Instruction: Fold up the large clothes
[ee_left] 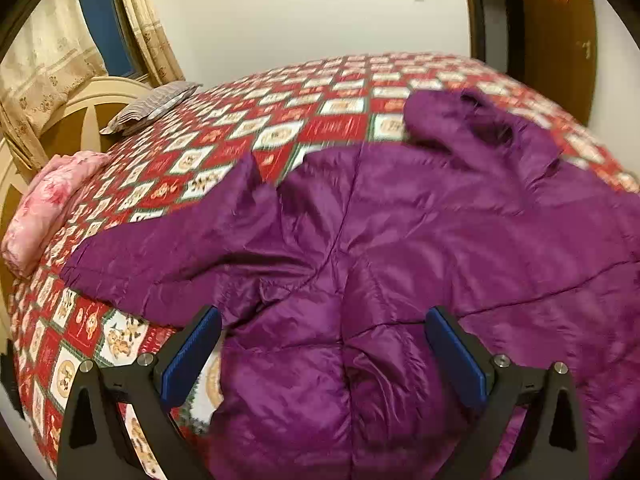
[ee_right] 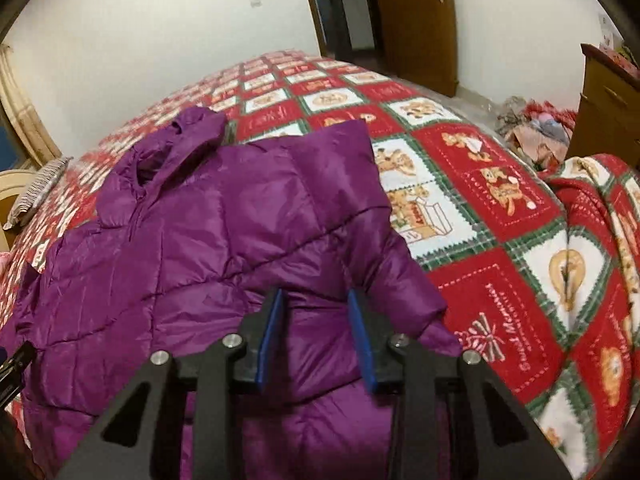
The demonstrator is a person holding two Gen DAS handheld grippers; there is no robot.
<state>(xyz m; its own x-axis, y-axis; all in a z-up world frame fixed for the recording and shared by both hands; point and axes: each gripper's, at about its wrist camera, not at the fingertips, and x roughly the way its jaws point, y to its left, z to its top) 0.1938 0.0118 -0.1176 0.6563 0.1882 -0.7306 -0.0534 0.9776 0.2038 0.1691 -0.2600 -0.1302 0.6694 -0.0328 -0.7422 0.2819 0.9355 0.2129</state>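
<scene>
Pillows [ee_left: 154, 106] flank purple jacket [ee_left: 400, 240]; left tongs [ee_left: 324, 344] and right tongs [ee_right: 316, 320] gape, empty.

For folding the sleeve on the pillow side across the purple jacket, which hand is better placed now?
Probably the left. The left gripper, jaws wide open, hovers beside that sleeve of the purple quilted puffer jacket. The right gripper hangs over the opposite sleeve.

- The purple quilted puffer jacket [ee_left: 400, 240] lies spread on the red-and-white patchwork bedspread [ee_left: 248, 128], hood [ee_left: 472, 128] at its far end.
- The grey striped pillow [ee_left: 152, 108] and the pink floral folded quilt [ee_left: 48, 200] lie left of the jacket, near the cream wooden headboard [ee_left: 80, 108].
- The brown wooden door [ee_right: 416, 20] stands beyond the bed.
</scene>
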